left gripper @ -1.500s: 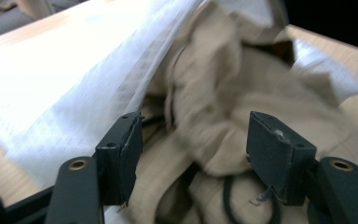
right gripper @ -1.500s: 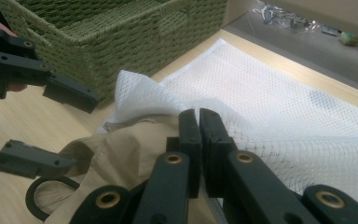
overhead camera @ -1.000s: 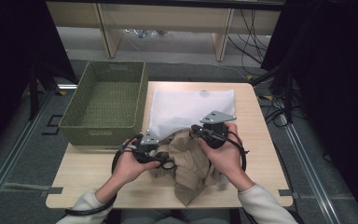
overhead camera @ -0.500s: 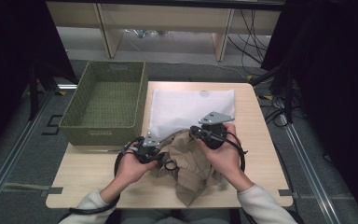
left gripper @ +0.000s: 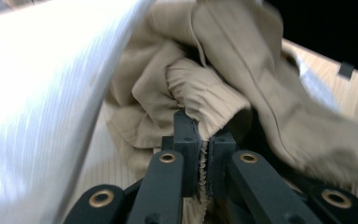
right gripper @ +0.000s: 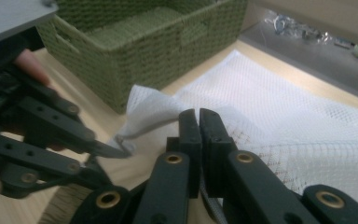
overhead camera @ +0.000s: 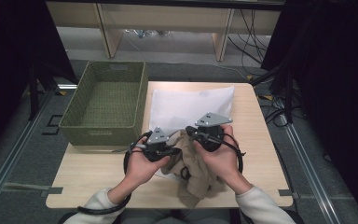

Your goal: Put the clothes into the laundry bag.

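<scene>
From above: beige garment (overhead camera: 193,172) bunched at the near table (overhead camera: 98,172) edge, half over the white mesh bag (overhead camera: 191,105); green basket (overhead camera: 105,102) alongside.

Left gripper view: left gripper (left gripper: 204,140) just closed, clamped on the garment's ribbed cuff.

Right gripper view: right gripper (right gripper: 198,122) shut tight on the bag's edge (mouth lifted, probably).

Gripped and ready; stuffing the garment inside not yet done.

Along our right gripper (right gripper: 199,122) the two black jaws stand pressed together on the edge of the white mesh bag (right gripper: 307,121); the mesh spreads away over the wooden table (right gripper: 270,65); our left gripper (right gripper: 51,140) sits at the left, its tip at a raised corner of the mesh; behind stands the green woven basket (right gripper: 158,42).
</scene>
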`<state>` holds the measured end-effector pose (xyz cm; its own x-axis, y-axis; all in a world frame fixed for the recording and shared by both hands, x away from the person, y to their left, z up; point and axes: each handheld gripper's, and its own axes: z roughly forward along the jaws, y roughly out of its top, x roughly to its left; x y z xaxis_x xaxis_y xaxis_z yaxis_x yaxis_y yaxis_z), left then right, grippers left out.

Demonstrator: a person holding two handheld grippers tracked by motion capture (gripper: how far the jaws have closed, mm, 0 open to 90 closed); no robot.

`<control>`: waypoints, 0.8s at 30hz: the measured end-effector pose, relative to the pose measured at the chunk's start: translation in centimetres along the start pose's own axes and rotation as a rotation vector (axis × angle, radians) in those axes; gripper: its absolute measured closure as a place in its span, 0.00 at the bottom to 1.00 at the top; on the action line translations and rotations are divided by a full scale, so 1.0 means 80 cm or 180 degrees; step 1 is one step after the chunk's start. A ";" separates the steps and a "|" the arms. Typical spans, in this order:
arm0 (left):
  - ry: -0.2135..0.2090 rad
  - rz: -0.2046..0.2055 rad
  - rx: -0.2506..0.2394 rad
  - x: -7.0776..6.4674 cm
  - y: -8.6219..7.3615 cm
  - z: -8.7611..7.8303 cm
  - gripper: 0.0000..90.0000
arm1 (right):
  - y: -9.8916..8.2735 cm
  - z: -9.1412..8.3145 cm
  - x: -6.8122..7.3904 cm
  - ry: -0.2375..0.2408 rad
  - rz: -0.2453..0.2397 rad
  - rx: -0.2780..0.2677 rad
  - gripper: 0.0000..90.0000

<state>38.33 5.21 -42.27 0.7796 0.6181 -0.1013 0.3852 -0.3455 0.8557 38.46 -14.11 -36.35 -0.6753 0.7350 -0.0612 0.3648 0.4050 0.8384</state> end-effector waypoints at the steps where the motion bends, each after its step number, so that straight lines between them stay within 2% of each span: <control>1: 0.0032 0.0025 -0.0014 -0.001 0.006 0.002 0.95 | 0.002 -0.004 0.001 0.0000 -0.0009 -0.0009 0.99; 4: 0.0167 0.0081 0.0007 0.008 0.019 0.014 0.95 | 0.008 -0.013 0.001 0.0012 -0.0026 -0.0093 0.99; 6: 0.0342 0.0158 0.0123 0.021 0.022 0.027 0.95 | 0.009 -0.016 0.000 0.0005 -0.0006 -0.0131 0.99; 8: 0.0473 0.0130 0.0228 0.039 0.018 0.045 0.95 | 0.011 -0.019 -0.003 -0.0011 -0.0004 -0.0140 0.99; 9: 0.0487 0.0218 0.0438 0.048 0.015 0.048 0.95 | 0.010 -0.019 -0.005 -0.0021 0.0026 -0.0131 0.99; 10: 0.0529 0.0219 0.0499 0.054 0.012 0.053 0.95 | 0.010 -0.018 -0.008 -0.0030 -0.0023 -0.0134 0.99; 11: 0.0544 0.0228 0.0534 0.057 0.008 0.057 0.95 | 0.007 -0.017 -0.008 -0.0036 0.0109 -0.0090 0.99; 12: 0.0548 0.0226 0.0542 0.057 0.005 0.058 0.94 | 0.006 -0.014 -0.013 -0.0042 0.0018 -0.0084 0.99; 13: 0.0559 0.0139 0.0444 0.054 0.003 0.059 0.93 | 0.004 -0.011 -0.015 -0.0030 0.0007 -0.0054 0.99; 15: 0.0531 0.0164 0.0385 0.047 0.000 0.054 0.87 | 0.000 -0.007 -0.018 -0.0072 0.0112 0.0021 0.99; 16: 0.0512 0.0139 0.0359 0.045 -0.001 0.052 0.81 | -0.001 -0.004 -0.020 -0.0072 0.0059 0.0018 0.99; 17: 0.0525 0.0167 0.0348 0.042 -0.002 0.047 0.79 | -0.003 -0.003 -0.018 -0.0081 0.0186 0.0045 0.99; 18: 0.0517 0.0198 0.0322 0.038 -0.004 0.042 0.76 | -0.003 -0.002 -0.020 -0.0072 0.0086 0.0045 0.99; 19: 0.0507 0.0227 0.0304 0.036 -0.005 0.036 0.72 | -0.004 -0.001 -0.019 -0.0083 0.0139 0.0067 0.99; 20: 0.0496 0.0252 0.0310 0.033 -0.005 0.028 0.67 | -0.004 -0.001 -0.020 -0.0074 0.0069 0.0067 0.99; 22: 0.0519 0.0313 0.0231 0.029 -0.007 0.012 0.61 | -0.005 0.000 -0.020 -0.0079 0.0065 0.0077 0.99; 23: 0.0509 0.0311 0.0181 0.028 -0.007 0.004 0.59 | -0.005 0.001 -0.019 -0.0088 0.0094 0.0084 0.99; 24: 0.0500 0.0296 0.0142 0.027 -0.006 -0.005 0.57 | -0.006 0.001 -0.020 -0.0091 0.0047 0.0076 0.99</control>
<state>39.66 7.02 -42.73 0.7275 0.6834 0.0605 0.3393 -0.4351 0.8340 39.46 -15.41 -36.68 -0.6513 0.7560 -0.0647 0.3900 0.4067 0.8261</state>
